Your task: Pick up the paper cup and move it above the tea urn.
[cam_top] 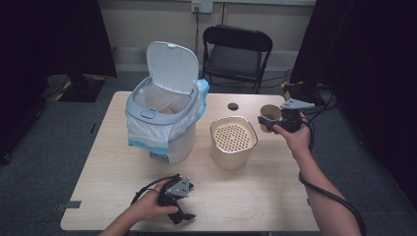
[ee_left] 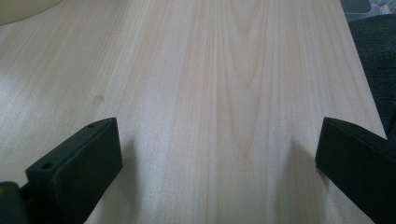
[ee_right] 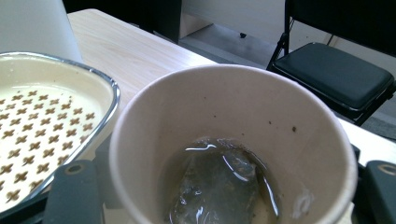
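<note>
While right tool [cam_top: 273, 119] clamps paper cup [cam_top: 269, 114], strainer pot [cam_top: 233, 141] beside, left tool [cam_top: 183, 209] apart.

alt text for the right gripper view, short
A paper cup, held between the right tool's jaws, contains a wet tea bag in shallow liquid. To its left is a cream container with a perforated strainer insert; behind, a wooden table and black chair.
</note>
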